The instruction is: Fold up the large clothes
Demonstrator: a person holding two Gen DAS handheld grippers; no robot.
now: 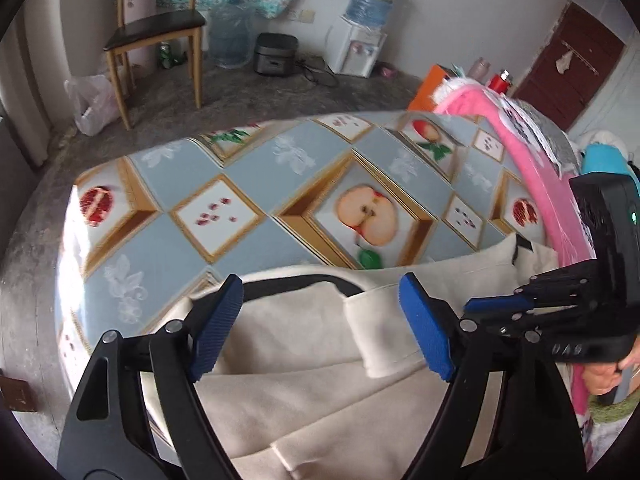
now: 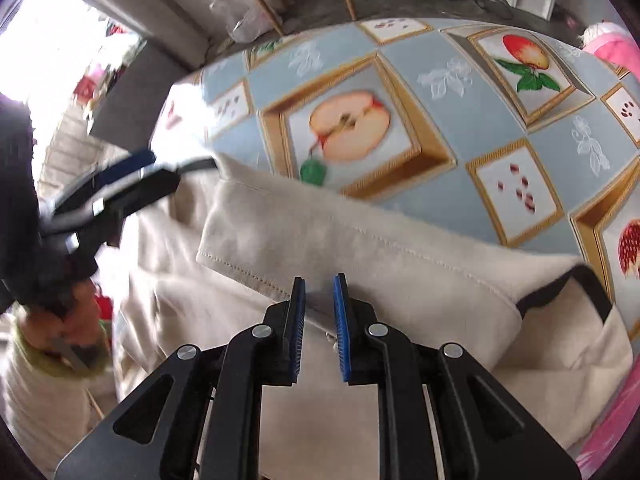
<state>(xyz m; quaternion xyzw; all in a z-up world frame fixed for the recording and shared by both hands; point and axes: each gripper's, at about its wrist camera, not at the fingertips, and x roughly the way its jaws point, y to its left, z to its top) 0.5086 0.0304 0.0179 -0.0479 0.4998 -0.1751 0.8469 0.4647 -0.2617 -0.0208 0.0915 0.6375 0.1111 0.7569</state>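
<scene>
A large cream garment with black trim lies bunched on the near part of the table, and also shows in the right wrist view. My left gripper is open wide, its blue pads above the garment's black-trimmed edge, holding nothing. It shows at the left of the right wrist view. My right gripper has its jaws a narrow gap apart over a stitched hem of the garment; no cloth shows between the pads. It appears at the right of the left wrist view.
The table wears a blue cloth printed with fruit pictures. A pink garment lies on the table's right side. A wooden chair, water bottles, a rice cooker and a dispenser stand on the floor beyond.
</scene>
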